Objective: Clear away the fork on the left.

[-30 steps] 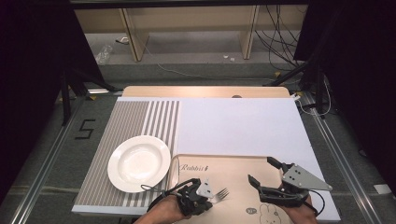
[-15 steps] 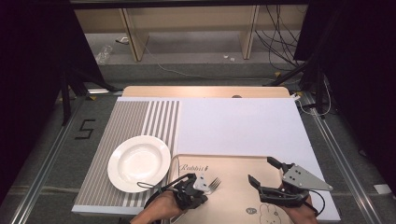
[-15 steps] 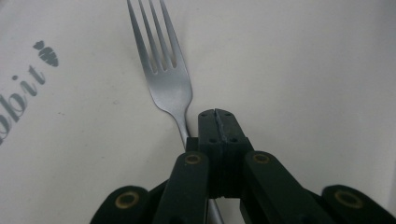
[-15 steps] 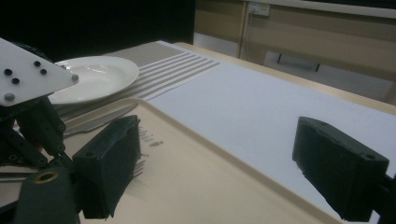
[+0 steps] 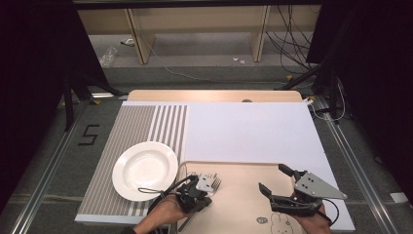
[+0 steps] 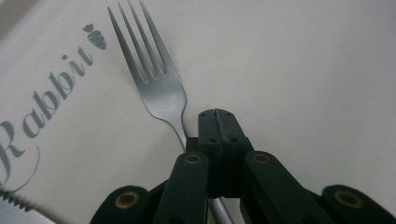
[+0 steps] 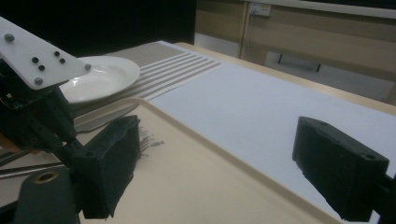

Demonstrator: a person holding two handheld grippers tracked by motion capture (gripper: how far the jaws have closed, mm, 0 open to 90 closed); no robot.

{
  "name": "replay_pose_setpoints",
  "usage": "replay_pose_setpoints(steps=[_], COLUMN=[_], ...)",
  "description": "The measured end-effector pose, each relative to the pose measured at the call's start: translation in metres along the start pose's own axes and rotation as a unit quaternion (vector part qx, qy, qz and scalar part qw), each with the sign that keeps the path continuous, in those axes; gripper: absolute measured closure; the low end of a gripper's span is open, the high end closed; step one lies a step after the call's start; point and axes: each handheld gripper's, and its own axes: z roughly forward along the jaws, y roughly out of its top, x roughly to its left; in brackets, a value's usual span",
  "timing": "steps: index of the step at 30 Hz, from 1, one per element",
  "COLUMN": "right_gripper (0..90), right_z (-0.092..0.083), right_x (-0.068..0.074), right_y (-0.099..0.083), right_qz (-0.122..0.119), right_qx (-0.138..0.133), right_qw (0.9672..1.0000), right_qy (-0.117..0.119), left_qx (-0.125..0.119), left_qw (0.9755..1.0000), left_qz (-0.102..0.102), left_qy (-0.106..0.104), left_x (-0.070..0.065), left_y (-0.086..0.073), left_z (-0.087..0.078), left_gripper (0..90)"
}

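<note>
Leftward, toward nine o'clock, is where the left gripper [image 5: 197,192] has slid since the earlier frames, carrying the fork [image 6: 154,79] along the near edge of the tray [image 5: 238,170]. Its jaws are closed tight on the fork's neck, just behind the tines, as the left gripper view shows; the handle runs back underneath them and out of sight. In the high view the tines point to about one o'clock, and the fork's long axis lies along that slant.

Beyond the tray's left rim, at roughly ten o'clock from the jaws and near them, sits the white plate [image 5: 145,169] on the striped mat [image 5: 141,126]. That bearing is what the coming move seems to turn on: the fork looks bound for the plate or a spot beside it, and the left hand is much the nearer.

Over at the tray's right end, the right gripper [image 5: 278,181] holds its jaws wide with nothing between them, well apart from the fork.
</note>
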Motion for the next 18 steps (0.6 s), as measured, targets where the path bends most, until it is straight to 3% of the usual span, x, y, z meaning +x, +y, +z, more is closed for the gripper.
replay_pose_setpoints(steps=[10,14,18], right_gripper=[16.0,16.0,16.0], right_z=[0.0,0.0,0.0], right_x=[0.0,0.0,0.0], right_y=[0.0,0.0,0.0], right_qz=[0.0,0.0,0.0], right_qx=[0.0,0.0,0.0], right_qw=[1.0,1.0,1.0], right_qy=[0.0,0.0,0.0], left_qx=[0.004,0.006,0.007], left_qw=[0.9997,0.9993,0.9992], left_qz=[-0.015,-0.03,-0.032], left_qy=[0.019,0.02,0.02], left_x=[0.011,0.016,0.02], left_y=[-0.004,-0.006,-0.008], left_z=[-0.004,-0.006,-0.008], left_gripper=[89.5,89.5,89.5])
